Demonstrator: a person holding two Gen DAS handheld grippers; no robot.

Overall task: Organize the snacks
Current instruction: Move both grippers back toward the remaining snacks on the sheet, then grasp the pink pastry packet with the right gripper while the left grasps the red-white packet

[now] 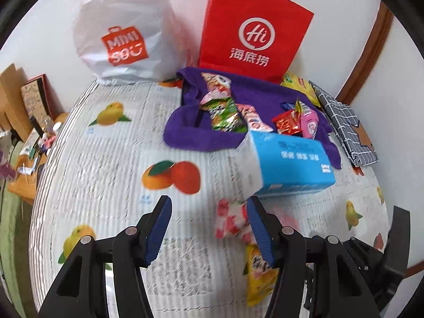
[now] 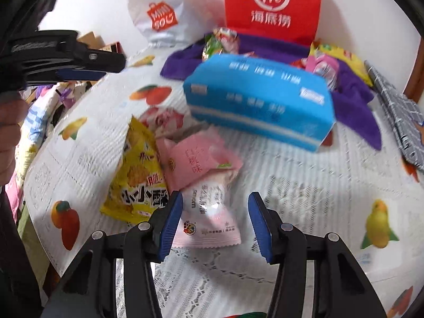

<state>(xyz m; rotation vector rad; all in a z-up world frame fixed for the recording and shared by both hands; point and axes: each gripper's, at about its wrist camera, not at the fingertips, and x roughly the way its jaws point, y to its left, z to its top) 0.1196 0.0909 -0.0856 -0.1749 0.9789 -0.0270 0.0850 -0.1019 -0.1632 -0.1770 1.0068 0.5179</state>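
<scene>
The right tongs (image 2: 215, 224) hang low over a small pale pink snack packet (image 2: 209, 217) that lies flat on the bench (image 2: 304, 185); the 2 blue pads stand apart with the packet partly between them, the left pad at its edge and the right pad clear of it, so the tongs are open and grip nothing; it looks like they are lined up to pinch this packet next. The left tongs (image 1: 209, 228) are open too, with bare bench between the pads; a flowery pink-and-white packet (image 1: 229, 221) lies just beside the right pad, maybe touching it, I cannot tell. The loose snacks sit in a little heap near the front: a yellow crinkly bag (image 2: 137, 177), a pink square packet (image 2: 196, 159) resting partly on it, and the pale pink one in front; they seem to wait there to be sorted. More shiny wrapped snacks (image 1: 228, 111) lie on a soft, fuzzy purple cloth (image 1: 190, 132) at the back, which looks like the spot where they get gathered. A blue box (image 2: 259, 100) with flat sides and sharp corners sits between the heap and the cloth, partly on the cloth. Behind stand a stiff red paper bag (image 1: 251, 26) and a puffy white plastic bag (image 1: 124, 31), leaning at the wall. The bench cover is bumpy and printed with fruit. The packets are thin, smooth and squashy, so a soft pinch should do.
</scene>
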